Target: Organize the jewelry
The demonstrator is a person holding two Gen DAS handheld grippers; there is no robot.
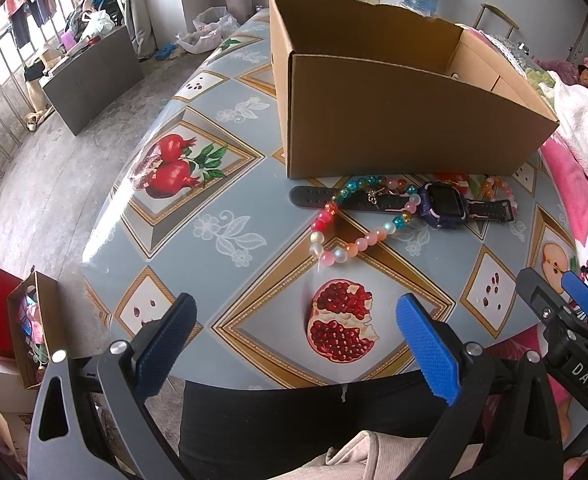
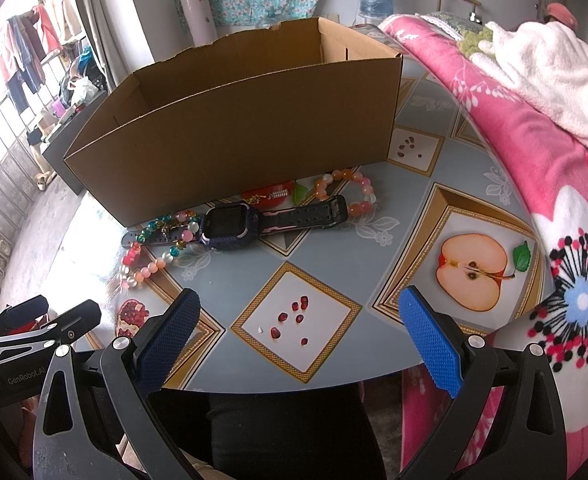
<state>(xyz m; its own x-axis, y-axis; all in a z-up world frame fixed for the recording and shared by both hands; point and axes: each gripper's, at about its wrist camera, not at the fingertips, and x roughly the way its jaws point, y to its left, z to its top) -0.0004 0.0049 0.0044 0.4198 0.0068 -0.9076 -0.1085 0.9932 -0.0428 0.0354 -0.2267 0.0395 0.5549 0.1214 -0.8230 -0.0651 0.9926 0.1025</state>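
Left wrist view looks over a worktop (image 1: 229, 200) covered in a glossy blue-grey cloth printed with pomegranates and an apple half. The left tongs (image 1: 296, 334) are spread wide and hold nothing, hanging above the near edge of the worktop over a printed split pomegranate. An open cardboard box (image 1: 394, 116) stands toward the far side of the worktop, its long wall facing the camera. Just in front of that wall lies the jewelry: a purple smartwatch (image 1: 444, 204) with a dark strap stretched flat, a multicoloured bead necklace (image 1: 358, 240) whose loop crosses over the strap on the left, and an orange bead bracelet (image 1: 498, 188) at the strap's right end, close to the box. At the right edge of this view the right tongs (image 1: 566, 304) appear from the side. Right wrist view shows the right tongs (image 2: 300, 336) also spread wide and empty, above the near edge of the worktop (image 2: 426, 216) over a printed panel of pomegranate seeds. From here the cardboard box (image 2: 233, 136) sits behind the smartwatch (image 2: 229, 224); the bead necklace (image 2: 153, 264) trails off to the left of the watch, and the orange bead bracelet (image 2: 358, 192) curls around the strap's buckle end on the right. A small gold trinket lies between watch and box, too small to identify. A pink floral blanket (image 2: 534, 168) and a white fleece (image 2: 550, 76) lie along the right side. The person's dark clothing (image 2: 285, 432) fills the bottom of both views.
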